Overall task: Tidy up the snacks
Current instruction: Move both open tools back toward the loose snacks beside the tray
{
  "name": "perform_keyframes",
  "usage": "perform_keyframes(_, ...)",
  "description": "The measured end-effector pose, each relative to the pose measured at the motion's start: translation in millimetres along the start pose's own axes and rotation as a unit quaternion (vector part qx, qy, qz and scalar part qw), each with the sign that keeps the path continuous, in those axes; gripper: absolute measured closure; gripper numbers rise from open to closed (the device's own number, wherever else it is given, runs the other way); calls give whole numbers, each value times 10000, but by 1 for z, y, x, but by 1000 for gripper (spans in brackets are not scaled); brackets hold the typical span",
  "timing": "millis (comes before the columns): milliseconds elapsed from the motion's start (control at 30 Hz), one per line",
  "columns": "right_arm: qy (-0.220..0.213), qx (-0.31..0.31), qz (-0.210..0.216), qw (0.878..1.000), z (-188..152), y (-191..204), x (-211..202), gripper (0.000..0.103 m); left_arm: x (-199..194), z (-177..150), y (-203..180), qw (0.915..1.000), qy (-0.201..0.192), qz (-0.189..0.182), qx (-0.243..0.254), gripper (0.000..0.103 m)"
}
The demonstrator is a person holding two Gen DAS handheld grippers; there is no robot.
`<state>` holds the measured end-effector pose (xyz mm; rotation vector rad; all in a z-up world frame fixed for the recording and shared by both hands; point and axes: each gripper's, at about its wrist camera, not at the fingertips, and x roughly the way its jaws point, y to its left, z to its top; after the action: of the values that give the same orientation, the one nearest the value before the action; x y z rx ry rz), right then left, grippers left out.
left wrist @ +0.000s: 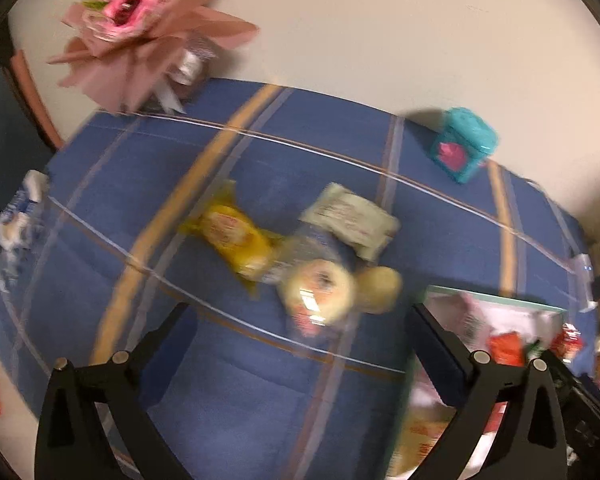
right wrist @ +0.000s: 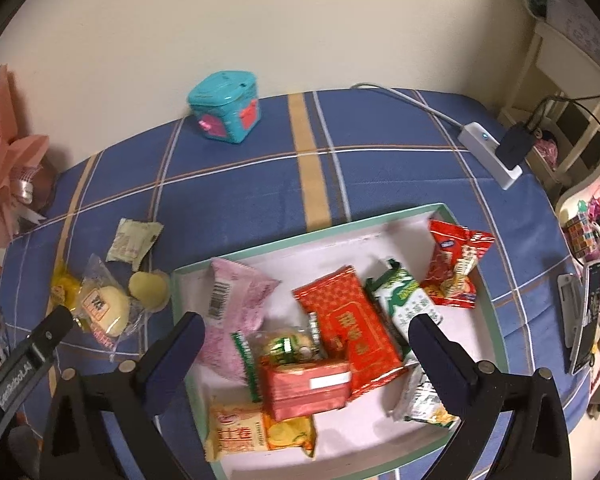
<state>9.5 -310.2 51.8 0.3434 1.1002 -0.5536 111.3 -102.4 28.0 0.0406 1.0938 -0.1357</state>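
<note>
A white tray with a green rim (right wrist: pixel 300 236) holds several snack packets, among them a red one (right wrist: pixel 352 320) and a pink one (right wrist: pixel 236 300). Left of the tray, loose snacks lie on the blue plaid cloth: a yellow packet (left wrist: pixel 236 238), a pale green packet (left wrist: pixel 352 220), a clear-wrapped round bun (left wrist: pixel 320 292) and a small yellow cake (left wrist: pixel 380 288). My left gripper (left wrist: pixel 300 320) is open and empty, hovering just short of the bun; the view is blurred. My right gripper (right wrist: pixel 306 332) is open and empty above the tray.
A teal box (right wrist: pixel 224 106) stands at the table's back edge. A pink bouquet (left wrist: pixel 148 20) leans at the back left. A white power strip with a black plug (right wrist: pixel 496 152) lies at the back right. A blue-white packet (left wrist: pixel 20 216) lies at the left edge.
</note>
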Motion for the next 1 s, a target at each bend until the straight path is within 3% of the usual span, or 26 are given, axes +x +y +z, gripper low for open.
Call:
perform_keyframes(100, -18, -146, 78, 9999, -2, 17, -2, 0, -2, 4, 16, 9987, -150, 479, 86, 0)
perform_keyframes(333, -56, -529, 260, 9982, -10, 61, -6, 0, -5, 17, 71, 9970, -170, 643, -401, 0)
perform_keyframes(733, -115, -971, 506, 9939, -20, 119, 4, 0, 3, 25, 112, 9958, -84, 574, -707, 0)
perform_keyframes(1000, -281, -1026, 736, 9916, -15, 141, 16, 0, 24, 30, 106, 9967, 64, 229, -771, 0)
